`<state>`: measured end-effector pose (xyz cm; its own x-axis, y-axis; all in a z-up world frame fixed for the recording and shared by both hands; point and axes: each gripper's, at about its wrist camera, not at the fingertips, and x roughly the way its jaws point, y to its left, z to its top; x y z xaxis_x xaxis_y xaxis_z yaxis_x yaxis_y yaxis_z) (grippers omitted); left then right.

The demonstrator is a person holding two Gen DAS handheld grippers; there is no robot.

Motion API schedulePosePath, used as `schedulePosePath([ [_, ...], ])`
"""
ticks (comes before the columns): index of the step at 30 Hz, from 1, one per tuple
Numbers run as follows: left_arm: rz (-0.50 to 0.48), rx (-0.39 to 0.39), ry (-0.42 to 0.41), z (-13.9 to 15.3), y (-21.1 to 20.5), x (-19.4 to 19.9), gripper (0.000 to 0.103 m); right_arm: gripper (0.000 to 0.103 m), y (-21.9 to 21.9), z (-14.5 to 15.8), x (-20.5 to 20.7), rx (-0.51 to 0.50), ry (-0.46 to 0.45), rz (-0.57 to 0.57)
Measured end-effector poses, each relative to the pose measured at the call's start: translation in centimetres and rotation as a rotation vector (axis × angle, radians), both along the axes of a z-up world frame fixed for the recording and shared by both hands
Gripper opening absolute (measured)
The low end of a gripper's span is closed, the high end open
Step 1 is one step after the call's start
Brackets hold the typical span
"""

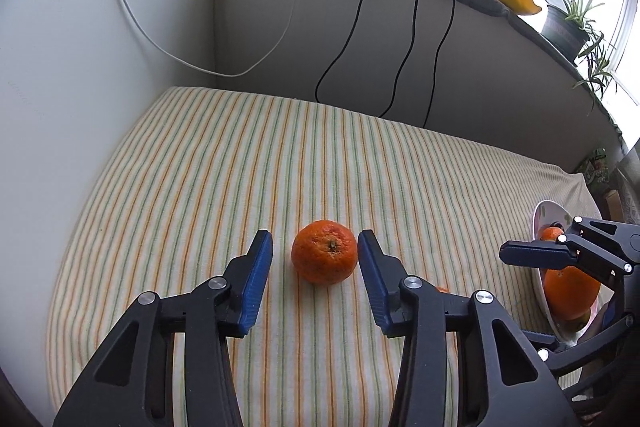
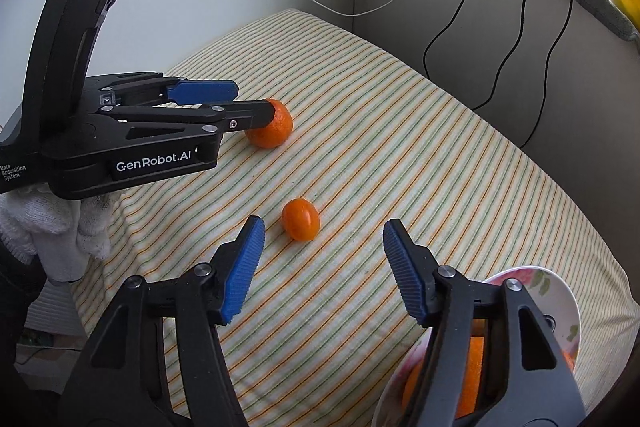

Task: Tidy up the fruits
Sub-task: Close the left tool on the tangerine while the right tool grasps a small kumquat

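Left gripper (image 1: 316, 255), jaws apart, straddles the tangerine (image 1: 324, 251) mid-bed without touching it, while the right gripper (image 2: 324, 251), jaws apart, faces the small oval fruit (image 2: 301, 219), long axis running away from it, bowl (image 2: 560, 291) at the bed's right edge.

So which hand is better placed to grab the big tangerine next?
Left. The left tongs already straddle the tangerine, pads apart on either side of it. The right tongs point at the small oval fruit instead, near the bowl.
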<state>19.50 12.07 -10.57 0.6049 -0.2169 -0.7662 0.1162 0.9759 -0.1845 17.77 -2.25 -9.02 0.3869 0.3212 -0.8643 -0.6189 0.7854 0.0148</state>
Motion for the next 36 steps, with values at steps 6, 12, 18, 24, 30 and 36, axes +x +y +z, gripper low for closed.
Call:
schedulePosePath([
  [6,-0.006,-0.011,0.012,-0.7,-0.1,0.8,0.042,0.058,1.2,-0.9,0.3,-0.022,0.015,0.019],
  [12,-0.023,-0.019,0.019,-0.9,-0.6,1.1,0.042,0.058,1.8,-1.7,0.5,-0.040,0.029,0.025],
  [18,-0.016,-0.020,0.038,-1.4,-0.9,1.2,0.039,0.056,2.4,-2.9,1.6,-0.042,0.063,0.013],
  [24,-0.014,-0.015,0.033,-1.2,-1.0,1.2,0.039,0.042,2.7,-4.0,2.7,-0.048,0.097,0.007],
  [30,-0.008,-0.023,0.032,-1.0,-0.7,1.2,0.038,0.026,2.6,-4.1,3.3,-0.027,0.101,-0.006],
  [36,-0.007,-0.022,0.028,-0.8,-0.7,0.7,0.038,0.026,2.1,-3.7,2.8,-0.013,0.091,-0.009],
])
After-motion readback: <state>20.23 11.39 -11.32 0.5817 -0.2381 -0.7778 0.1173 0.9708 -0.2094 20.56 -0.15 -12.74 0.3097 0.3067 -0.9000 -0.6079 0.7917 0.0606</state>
